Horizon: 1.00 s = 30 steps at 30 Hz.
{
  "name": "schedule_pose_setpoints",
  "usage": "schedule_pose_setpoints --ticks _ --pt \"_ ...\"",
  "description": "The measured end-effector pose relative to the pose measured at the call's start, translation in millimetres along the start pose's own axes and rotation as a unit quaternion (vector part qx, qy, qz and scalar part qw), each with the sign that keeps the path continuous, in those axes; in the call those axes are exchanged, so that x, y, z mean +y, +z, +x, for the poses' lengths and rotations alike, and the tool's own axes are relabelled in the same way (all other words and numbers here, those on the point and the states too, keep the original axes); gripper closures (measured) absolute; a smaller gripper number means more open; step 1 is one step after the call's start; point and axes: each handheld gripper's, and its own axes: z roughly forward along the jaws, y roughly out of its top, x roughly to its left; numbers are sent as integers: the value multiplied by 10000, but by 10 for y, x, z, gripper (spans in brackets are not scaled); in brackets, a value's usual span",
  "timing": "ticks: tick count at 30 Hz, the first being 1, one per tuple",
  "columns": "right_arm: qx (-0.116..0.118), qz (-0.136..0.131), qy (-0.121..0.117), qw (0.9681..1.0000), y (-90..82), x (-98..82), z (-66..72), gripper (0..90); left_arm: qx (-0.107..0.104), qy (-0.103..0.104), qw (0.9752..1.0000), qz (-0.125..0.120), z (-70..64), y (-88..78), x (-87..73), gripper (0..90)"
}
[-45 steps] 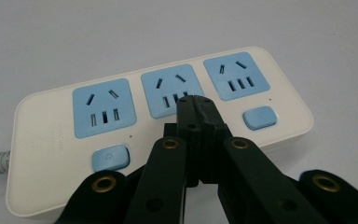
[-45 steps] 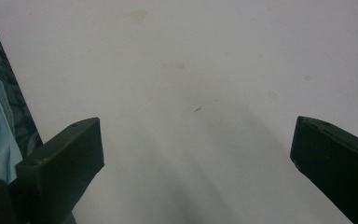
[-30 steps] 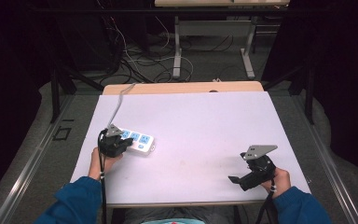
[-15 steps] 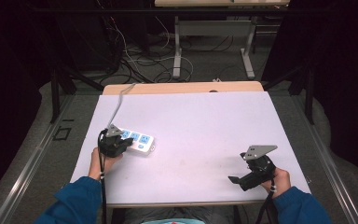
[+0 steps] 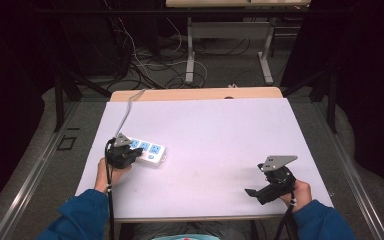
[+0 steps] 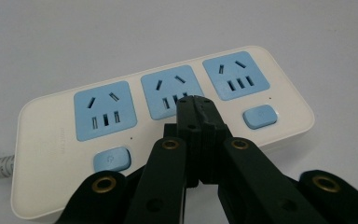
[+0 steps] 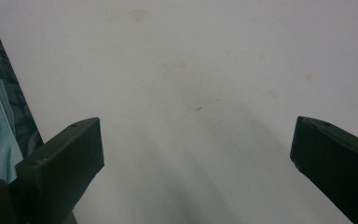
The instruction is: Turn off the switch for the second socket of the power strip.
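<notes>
White power strip (image 5: 147, 151) with three blue sockets lies at table's (image 5: 220, 130) left side, cord running to the far edge. Left gripper (image 6: 196, 103) jaws pressed together, tips over the middle socket (image 6: 170, 91). Right gripper (image 5: 252, 192) near right edge, jaws wide apart, nothing between, well apart from strip.

The black two-jaw left gripper (image 5: 123, 155), held in the person's left hand (image 5: 106, 172), has its jaws pressed fully together, tips pointing forward and down. The black right gripper (image 5: 260, 190), in the right hand (image 5: 296, 192), holds its jaws wide apart, pointing leftward.
</notes>
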Motion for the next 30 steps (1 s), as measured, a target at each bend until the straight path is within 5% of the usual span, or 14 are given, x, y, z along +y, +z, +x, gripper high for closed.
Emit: schedule_pose_setpoints --ticks 30 --pt "32 53 -39 10000 -6 3 -7 19 82 22 10000 15 -7 -38 27 900"
